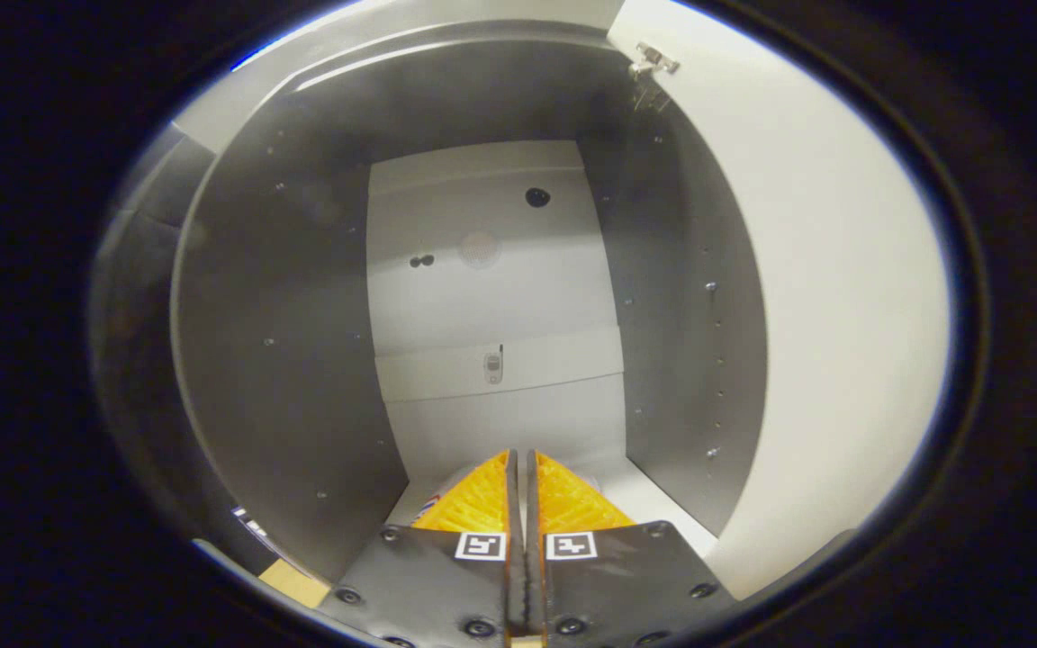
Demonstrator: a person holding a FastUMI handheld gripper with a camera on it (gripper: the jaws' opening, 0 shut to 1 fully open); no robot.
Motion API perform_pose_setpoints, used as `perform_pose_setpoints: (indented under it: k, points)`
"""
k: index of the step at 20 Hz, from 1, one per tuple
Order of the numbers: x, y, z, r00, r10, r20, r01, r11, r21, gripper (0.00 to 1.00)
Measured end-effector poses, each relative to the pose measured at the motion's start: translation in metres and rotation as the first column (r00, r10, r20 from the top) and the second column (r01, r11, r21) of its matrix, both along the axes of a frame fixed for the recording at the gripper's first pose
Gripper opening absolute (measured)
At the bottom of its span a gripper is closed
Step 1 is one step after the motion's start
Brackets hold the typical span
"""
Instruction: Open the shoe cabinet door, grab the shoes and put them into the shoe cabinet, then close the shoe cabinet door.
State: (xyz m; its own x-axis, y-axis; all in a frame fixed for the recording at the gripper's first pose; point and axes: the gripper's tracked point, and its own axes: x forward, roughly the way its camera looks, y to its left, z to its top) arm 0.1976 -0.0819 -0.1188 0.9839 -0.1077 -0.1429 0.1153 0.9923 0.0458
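Two claw [521, 468] fingers nearly closed, shoe cabinet [302, 360] ahead

We looked into a home-style shoe cabinet [302, 315]: grey side walls with shelf-pin holes, its white door [825, 297] swung open at three o'clock.

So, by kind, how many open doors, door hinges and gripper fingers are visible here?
Open door: 1
Door hinge: 1
Gripper fingers: 2, shut together, pointing into the cabinet
Total: 4
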Motion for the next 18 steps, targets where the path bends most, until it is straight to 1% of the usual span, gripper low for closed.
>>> perform_pose_setpoints:
  k: [7,14,18]
  points:
    - [-0.093,0.001,0.024,0.997,-0.073,0.024,0.074,0.997,-0.023,0.02]
    - [-0.18,-0.019,0.055,0.987,-0.151,0.055,0.155,0.986,-0.065,0.02]
    - [-0.22,-0.033,0.073,0.985,-0.157,0.075,0.163,0.984,-0.074,0.03]
